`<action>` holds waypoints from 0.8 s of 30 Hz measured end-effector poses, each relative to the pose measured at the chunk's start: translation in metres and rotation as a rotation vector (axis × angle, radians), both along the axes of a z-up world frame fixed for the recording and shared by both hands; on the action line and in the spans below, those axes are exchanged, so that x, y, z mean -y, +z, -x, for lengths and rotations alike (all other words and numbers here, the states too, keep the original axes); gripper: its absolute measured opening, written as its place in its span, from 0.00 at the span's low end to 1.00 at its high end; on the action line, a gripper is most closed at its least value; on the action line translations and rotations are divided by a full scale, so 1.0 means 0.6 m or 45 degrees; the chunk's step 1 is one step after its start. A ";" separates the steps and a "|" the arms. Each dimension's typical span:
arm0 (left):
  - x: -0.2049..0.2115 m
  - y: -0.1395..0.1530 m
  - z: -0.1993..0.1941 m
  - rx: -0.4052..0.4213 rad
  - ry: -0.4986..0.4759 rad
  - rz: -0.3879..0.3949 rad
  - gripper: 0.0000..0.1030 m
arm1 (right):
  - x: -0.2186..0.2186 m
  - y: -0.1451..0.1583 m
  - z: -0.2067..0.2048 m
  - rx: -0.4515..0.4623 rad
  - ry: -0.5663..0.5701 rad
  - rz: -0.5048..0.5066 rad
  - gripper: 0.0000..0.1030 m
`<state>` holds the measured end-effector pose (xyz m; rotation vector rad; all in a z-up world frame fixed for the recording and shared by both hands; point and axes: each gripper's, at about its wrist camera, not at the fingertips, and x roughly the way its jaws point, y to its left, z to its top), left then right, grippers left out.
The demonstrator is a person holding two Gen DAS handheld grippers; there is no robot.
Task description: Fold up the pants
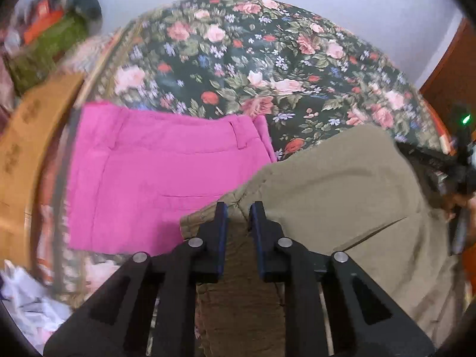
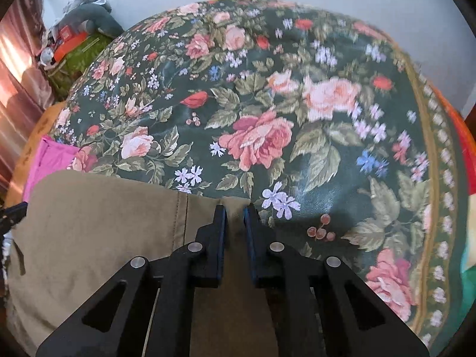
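Clearly, in the left wrist view, the left gripper [image 1: 238, 208] is pinching a bunched edge of the khaki pants [image 1: 342, 184], its jaws drawn close with a ridge of cloth showing between the blue pads; a quilted-looking hem or lining is lying just beside the left finger. The pants are spreading rightward over the floral cover [image 1: 238, 59], and their near corner is overlapping the pink garment [image 1: 154, 172], which is lying flat to the left. At the far right edge the other tool is showing only as a dark blur with a green light. In the right wrist view, the right gripper [image 2: 235, 209] is likewise clamping a small peak of the khaki pants [image 2: 104, 223] at their far edge, jaws nearly together with fabric between them; a seam is running just left of the grip, and the flowered cover [image 2: 297, 119] is lying bare ahead and to the right. The step in hand is judged to be carrying a held edge across to make a fold. To do it well, both grips should be travelling together at the same height, keeping the span between them taut so that no slack is sagging into a crooked crease, and the cloth should be landing clear of the pink garment rather than dragging it along.
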<state>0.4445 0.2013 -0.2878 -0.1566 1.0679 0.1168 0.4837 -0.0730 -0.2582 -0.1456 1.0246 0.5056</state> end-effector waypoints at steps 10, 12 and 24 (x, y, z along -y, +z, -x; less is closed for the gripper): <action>-0.041 0.003 0.009 -0.046 0.061 -0.080 0.90 | 0.013 0.071 0.020 0.162 0.050 0.032 0.10; -0.055 -0.011 0.000 -0.081 0.057 -0.012 0.90 | 0.014 0.070 0.022 0.168 0.050 0.024 0.10; -0.087 -0.062 -0.032 -0.173 0.055 0.470 0.59 | 0.002 0.134 0.021 0.270 0.050 -0.078 0.10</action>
